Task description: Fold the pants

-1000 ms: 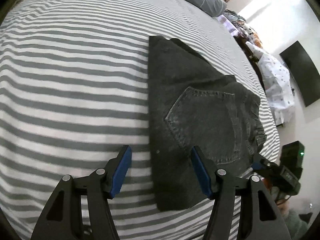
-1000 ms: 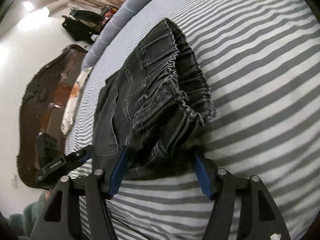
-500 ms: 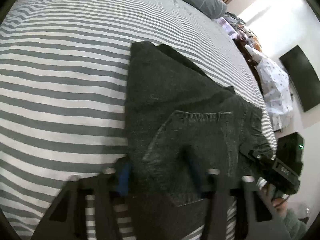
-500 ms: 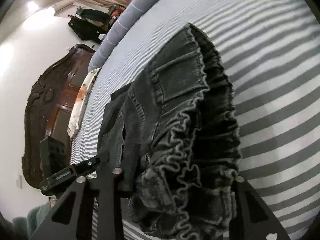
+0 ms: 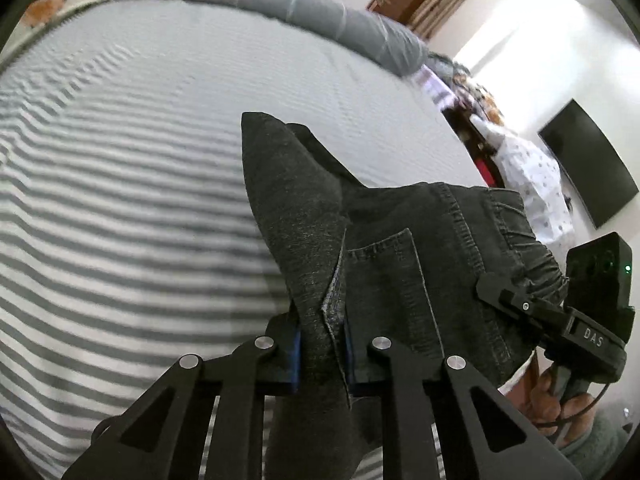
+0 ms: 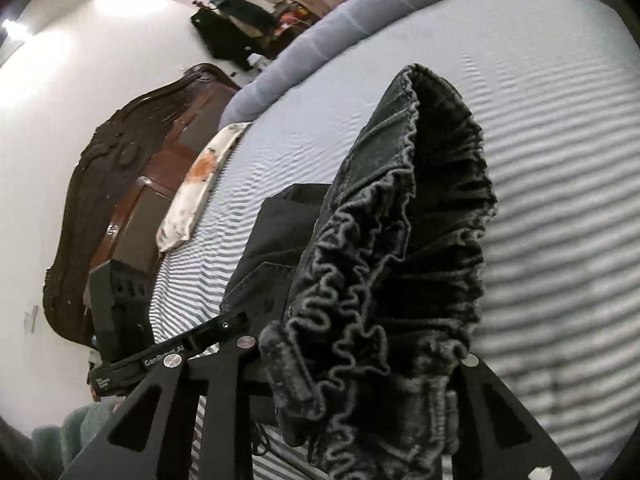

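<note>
Jeans (image 5: 400,264) run straight ahead from your jaws toward the bolster pillow (image 5: 280,4), left gripper (image 5: 322,346) pinching the folded edge, right gripper (image 6: 360,364) clamping the elastic waistband (image 6: 360,300) (both equally near).

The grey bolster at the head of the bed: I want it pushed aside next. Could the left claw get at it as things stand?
Probably not yet. The left claw is shut on a fold of the dark jeans, and the grey bolster lies far across the striped sheet. The sheet between looks free, but the jeans must be released first.
</note>
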Tool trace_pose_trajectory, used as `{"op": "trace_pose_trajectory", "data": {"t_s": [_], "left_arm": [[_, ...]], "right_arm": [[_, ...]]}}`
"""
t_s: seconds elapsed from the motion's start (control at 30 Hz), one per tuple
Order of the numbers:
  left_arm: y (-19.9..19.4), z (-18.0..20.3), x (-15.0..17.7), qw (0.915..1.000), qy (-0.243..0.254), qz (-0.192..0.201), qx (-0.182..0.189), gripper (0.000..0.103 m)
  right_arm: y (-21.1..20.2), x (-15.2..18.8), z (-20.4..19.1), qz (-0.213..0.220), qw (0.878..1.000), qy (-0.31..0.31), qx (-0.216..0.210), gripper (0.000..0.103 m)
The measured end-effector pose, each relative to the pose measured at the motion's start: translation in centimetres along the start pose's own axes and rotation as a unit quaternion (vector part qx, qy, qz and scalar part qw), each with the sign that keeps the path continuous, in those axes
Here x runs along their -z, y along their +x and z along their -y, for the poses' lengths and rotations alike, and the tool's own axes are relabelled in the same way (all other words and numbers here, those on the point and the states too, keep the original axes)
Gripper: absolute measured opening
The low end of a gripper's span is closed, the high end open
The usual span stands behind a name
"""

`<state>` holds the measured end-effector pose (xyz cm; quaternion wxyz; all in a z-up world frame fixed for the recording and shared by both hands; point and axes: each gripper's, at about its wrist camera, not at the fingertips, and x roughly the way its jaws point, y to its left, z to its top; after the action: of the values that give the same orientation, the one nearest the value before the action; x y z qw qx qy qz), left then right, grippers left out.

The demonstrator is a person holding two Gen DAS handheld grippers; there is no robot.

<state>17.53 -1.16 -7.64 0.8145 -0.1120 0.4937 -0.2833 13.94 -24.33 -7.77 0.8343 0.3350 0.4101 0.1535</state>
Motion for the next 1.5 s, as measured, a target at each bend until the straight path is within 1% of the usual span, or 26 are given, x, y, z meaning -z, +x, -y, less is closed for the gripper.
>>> {"op": "trace_pose_trajectory", "data": {"t_s": [0.17, 0.33, 0.4, 0.5, 0.57, 0.6, 0.63, 0.67, 0.73, 0.77, 0.8, 0.93, 1.03, 1.1, 1.2, 1.27, 1.43, 1.47, 1.5], "left_arm": [[-1.8, -4.2, -3.5, 0.999, -0.012, 0.026, -0.035, 0.016], [-1.2, -7.7, -5.6, 0.9965, -0.016, 0.028, -0.076, 0.016], [-0.6, -9.1, -6.0, 0.9958, -0.023, 0.024, -0.086, 0.016], [0.7, -11.1, -6.2, 0.994, -0.04, 0.0, -0.102, 0.018], [1.7, -11.7, -5.6, 0.9909, -0.037, -0.017, -0.128, 0.023], [2.1, -11.4, -5.3, 0.9894, -0.029, -0.021, -0.141, 0.029], [2.2, -11.2, -4.9, 0.9873, -0.019, -0.022, -0.156, 0.035], [2.4, -11.0, -4.5, 0.9845, -0.006, -0.022, -0.174, 0.039], [2.5, -10.6, -3.9, 0.9797, 0.013, -0.026, -0.198, 0.05], [2.5, -10.6, -3.6, 0.9776, 0.018, -0.026, -0.208, 0.054], [2.5, -10.4, -3.2, 0.9752, 0.023, -0.023, -0.219, 0.057], [2.1, -10.1, -2.2, 0.9695, 0.039, -0.016, -0.242, 0.061], [1.6, -9.8, -1.3, 0.9673, 0.043, -0.011, -0.25, 0.063], [1.7, -9.7, -0.9, 0.9664, 0.044, -0.01, -0.253, 0.063], [1.0, -9.0, -0.4, 0.964, 0.049, -0.008, -0.261, 0.063], [0.4, -8.4, -0.4, 0.9626, 0.054, -0.01, -0.265, 0.063], [-2.2, -6.5, 0.5, 0.9634, 0.059, 0.006, -0.262, 0.063], [-2.8, -6.2, 0.7, 0.9648, 0.056, 0.009, -0.257, 0.063], [-3.4, -5.8, 0.9, 0.9658, 0.055, 0.01, -0.253, 0.063]], "right_arm": [[4.4, -2.8, -2.4, -0.01, 1.0, -0.021, -0.018, 0.027], [9.9, -4.7, -3.4, -0.03, 0.999, -0.028, -0.02, 0.026], [11.6, -5.0, -3.2, -0.037, 0.999, -0.028, -0.012, 0.026], [13.4, -4.9, -2.1, -0.055, 0.998, -0.023, 0.009, 0.027], [14.0, -4.2, -1.4, -0.066, 0.997, -0.029, 0.039, 0.031], [14.2, -3.7, -1.3, -0.071, 0.995, -0.038, 0.055, 0.036], [14.3, -3.3, -1.2, -0.075, 0.993, -0.046, 0.074, 0.038], [14.3, -2.8, -0.9, -0.078, 0.991, -0.053, 0.097, 0.042], [14.2, -2.2, -0.6, -0.081, 0.989, -0.057, 0.111, 0.048], [13.8, -1.7, -0.4, -0.077, 0.988, -0.057, 0.118, 0.054], [13.6, -1.5, -0.5, -0.074, 0.988, -0.057, 0.123, 0.056], [12.3, 0.3, -0.6, -0.065, 0.984, -0.076, 0.147, 0.058], [12.0, 1.0, -0.9, -0.061, 0.982, -0.082, 0.161, 0.06], [11.5, 1.2, -0.6, -0.06, 0.98, -0.085, 0.168, 0.06], [11.5, 0.7, -1.3, -0.062, 0.977, -0.091, 0.183, 0.061], [10.6, 0.7, -2.1, -0.052, 0.973, -0.103, 0.199, 0.061], [8.0, 1.0, -4.4, -0.029, 0.969, -0.115, 0.218, 0.063], [7.4, 1.2, -5.0, -0.022, 0.968, -0.119, 0.221, 0.066], [6.9, 1.4, -5.6, -0.016, 0.967, -0.124, 0.222, 0.071]]}}
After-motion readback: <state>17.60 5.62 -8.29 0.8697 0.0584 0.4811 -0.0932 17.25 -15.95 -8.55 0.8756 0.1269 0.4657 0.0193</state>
